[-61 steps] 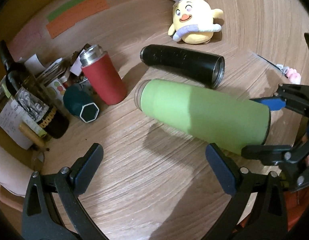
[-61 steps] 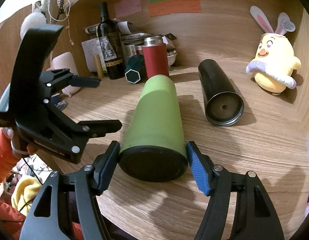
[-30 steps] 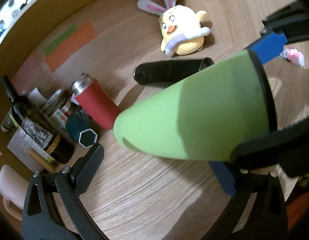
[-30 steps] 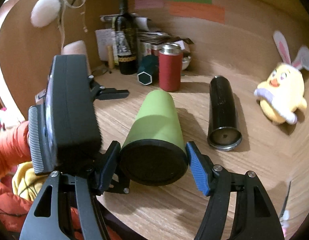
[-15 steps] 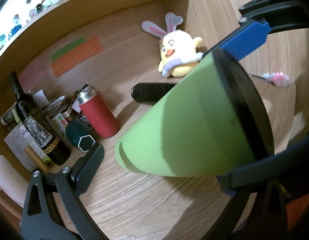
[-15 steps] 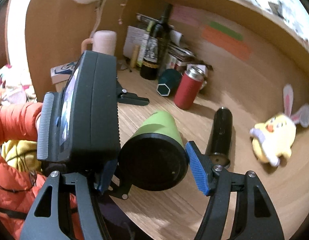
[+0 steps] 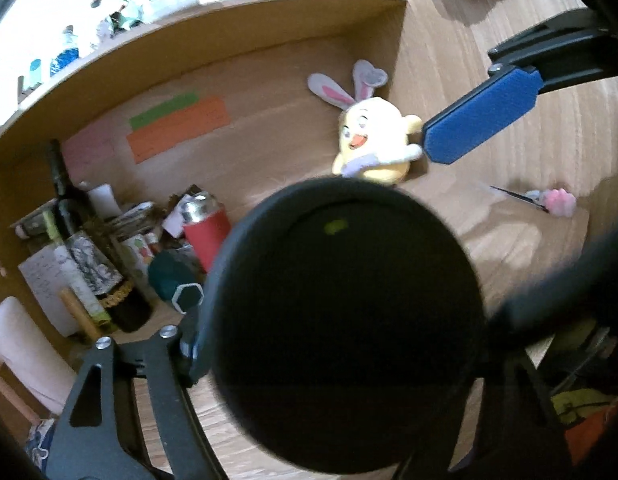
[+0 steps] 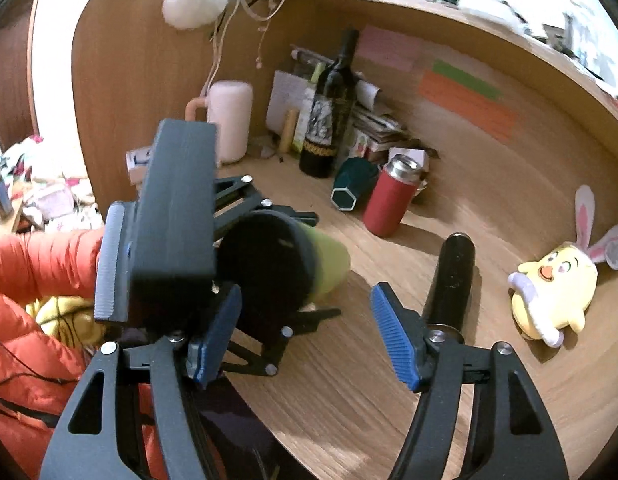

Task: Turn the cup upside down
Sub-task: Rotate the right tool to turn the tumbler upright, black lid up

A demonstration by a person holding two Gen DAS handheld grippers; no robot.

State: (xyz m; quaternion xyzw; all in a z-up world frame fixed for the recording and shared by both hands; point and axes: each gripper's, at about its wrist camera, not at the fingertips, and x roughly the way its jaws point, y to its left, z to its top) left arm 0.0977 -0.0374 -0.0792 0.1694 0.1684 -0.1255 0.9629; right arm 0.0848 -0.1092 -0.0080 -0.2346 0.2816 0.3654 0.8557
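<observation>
With its black base filling the left wrist view, we find the green cup gripped between the fingers of the left gripper, clear of the table near its front left edge. We note the right gripper spread wide, holding nothing, just beside the cup. Further back lie a black flask, a red flask and a plush chick.

My left gripper is raised above the counter, jaws clamped on the cup. My right gripper hangs beside it, jaws spread wide and holding nothing.
</observation>
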